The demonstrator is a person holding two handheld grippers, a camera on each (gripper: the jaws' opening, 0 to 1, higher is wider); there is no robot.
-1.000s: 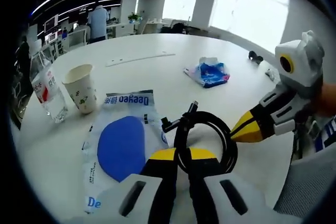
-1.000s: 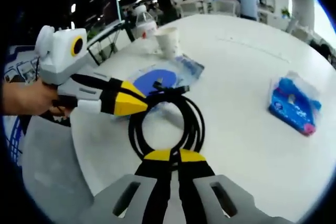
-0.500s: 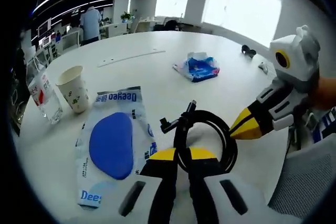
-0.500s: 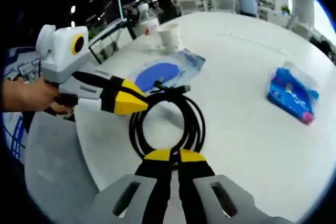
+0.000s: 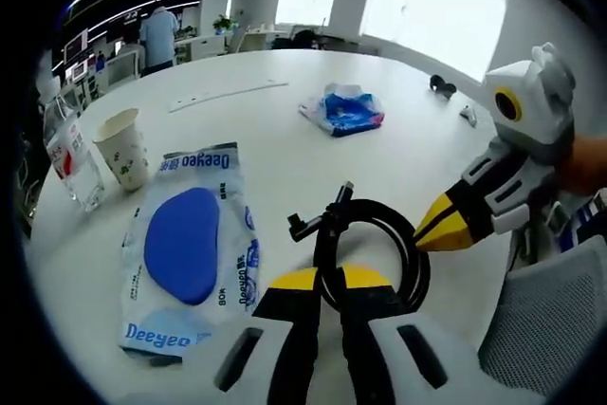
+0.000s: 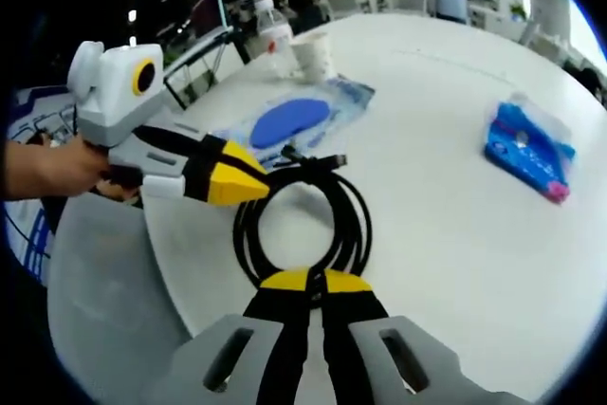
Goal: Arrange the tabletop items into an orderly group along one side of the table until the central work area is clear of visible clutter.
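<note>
1. Office space with tall bright windows and ceiling strip lights surrounds a large round white table [image 5: 285, 130]; a person [image 5: 156, 33] stands at desks far behind it
2. Both grippers grip one coiled black cable [image 5: 372, 251], each from a different side of the loop; the coil sits near the table's edge closest to the person holding the tools
3. In the left gripper view, the left gripper [image 5: 322, 284] has its yellow-tipped jaws closed on the near arc of the coil; the right gripper [image 5: 438, 230] enters from the right with its tips pinched against the coil's far right side
4. In the right gripper view, the right gripper [image 6: 308, 282] is clamped on the near arc of the cable [image 6: 303, 220], and the left gripper [image 6: 248, 189] comes in from the left, tips meeting the coil's upper left; a hand [image 6: 43, 166] holds it
5. The cable's loose plug ends [image 5: 305, 225] stick out to the left of the coil in the left gripper view
6. A clear packet printed "Deeyeo" [image 5: 186, 255], with a blue oval inside, lies flat just beside the coil
7. Beyond the packet stand a paper cup [image 5: 121, 147] and a water bottle [image 5: 68, 158], close together near the table's rim
8. A crumpled blue and white pack [image 5: 341, 109] lies well apart, toward the table's middle
9. A grey chair back [image 5: 545, 320] shows just off the table's edge
</note>
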